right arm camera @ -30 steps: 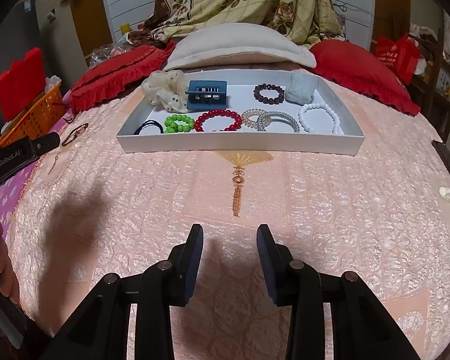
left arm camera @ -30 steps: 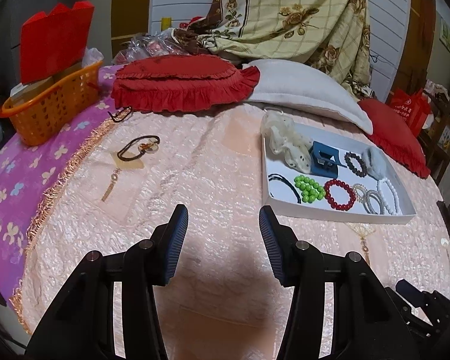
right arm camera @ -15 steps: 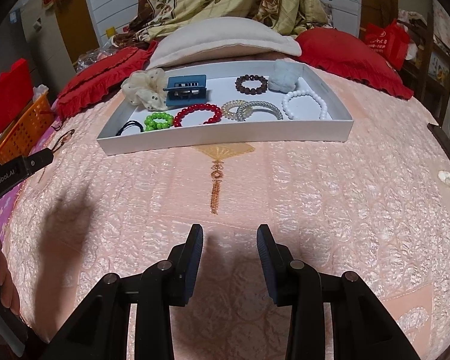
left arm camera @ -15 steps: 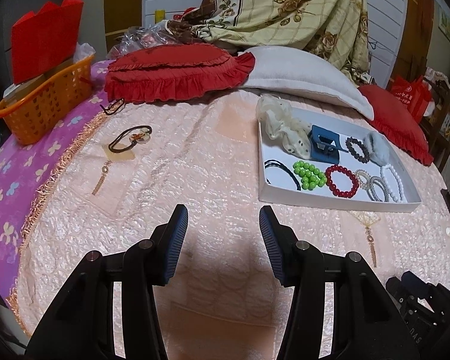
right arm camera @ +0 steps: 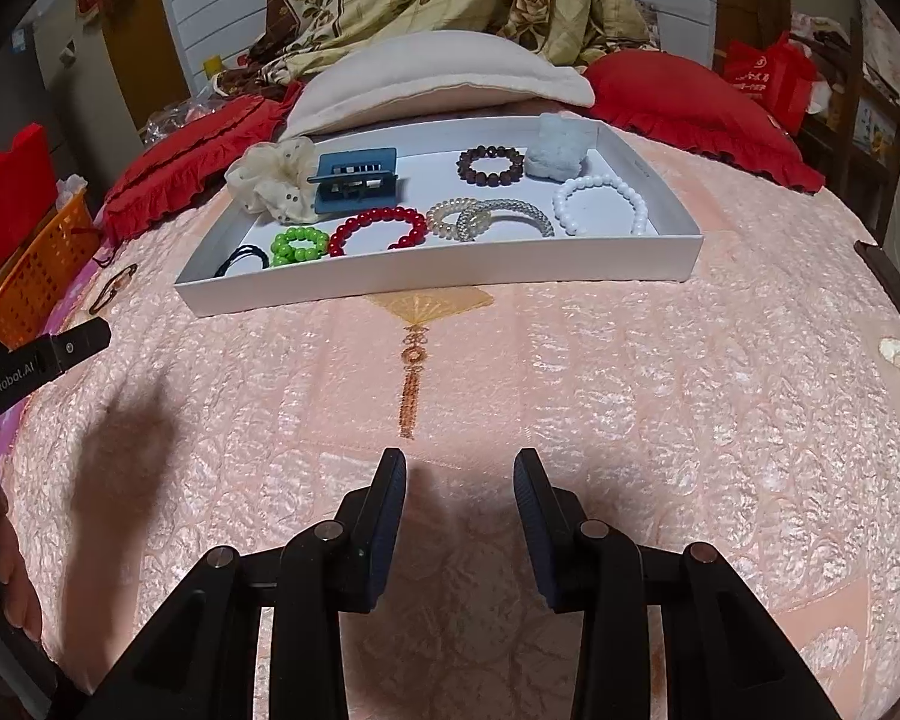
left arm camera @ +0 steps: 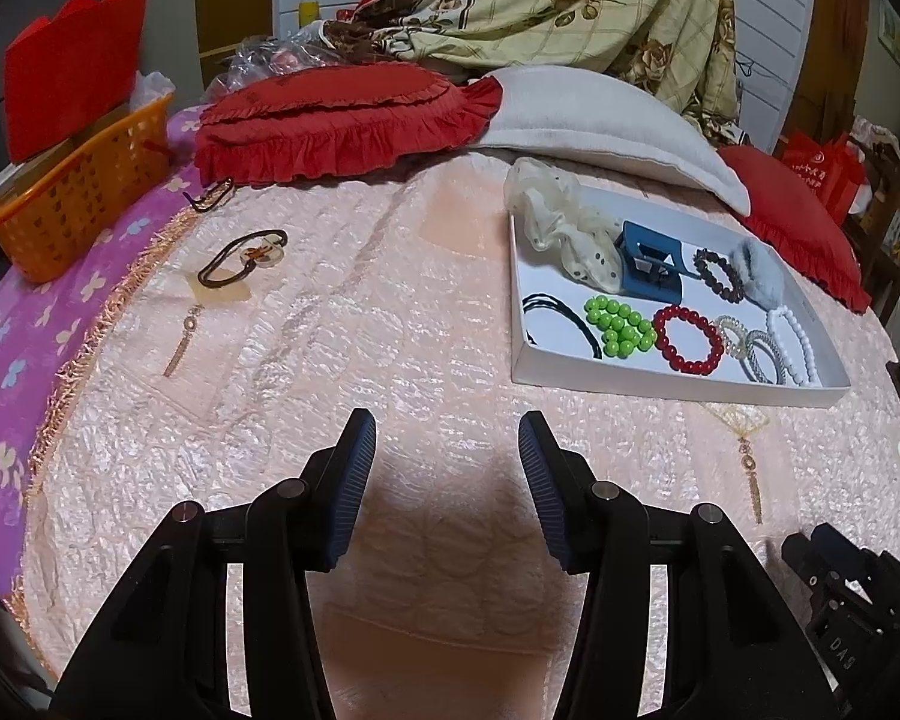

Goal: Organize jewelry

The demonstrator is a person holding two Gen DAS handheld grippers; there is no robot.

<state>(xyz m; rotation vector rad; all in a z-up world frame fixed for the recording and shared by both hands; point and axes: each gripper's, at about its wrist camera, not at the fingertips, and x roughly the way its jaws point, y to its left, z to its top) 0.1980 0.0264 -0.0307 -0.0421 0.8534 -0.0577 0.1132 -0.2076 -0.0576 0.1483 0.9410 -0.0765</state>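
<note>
A white tray (left arm camera: 678, 375) (right arm camera: 438, 291) lies on the pink bedspread. It holds a cream scrunchie (left arm camera: 561, 228), a blue hair clip (left arm camera: 651, 270), a black hair tie (left arm camera: 561, 315), green (left arm camera: 621, 327), red (left arm camera: 687, 339), dark brown (right arm camera: 491, 165) and white (right arm camera: 603, 204) bead bracelets and coil bands (right arm camera: 489, 219). A dark hair tie with a charm (left arm camera: 243, 258) lies loose on the bedspread at the left. My left gripper (left arm camera: 447, 438) is open and empty above the bedspread. My right gripper (right arm camera: 459, 477) is open and empty, in front of the tray.
An orange basket (left arm camera: 72, 198) with a red box stands at the far left on a purple cloth. Red frilled cushions (left arm camera: 342, 114) and a white pillow (left arm camera: 600, 120) lie behind the tray. A small dark clip (left arm camera: 213, 195) lies near the left cushion.
Both grippers have drifted a little; in the right wrist view the tray has shifted left and slightly closer. Both grippers stay open and empty.
</note>
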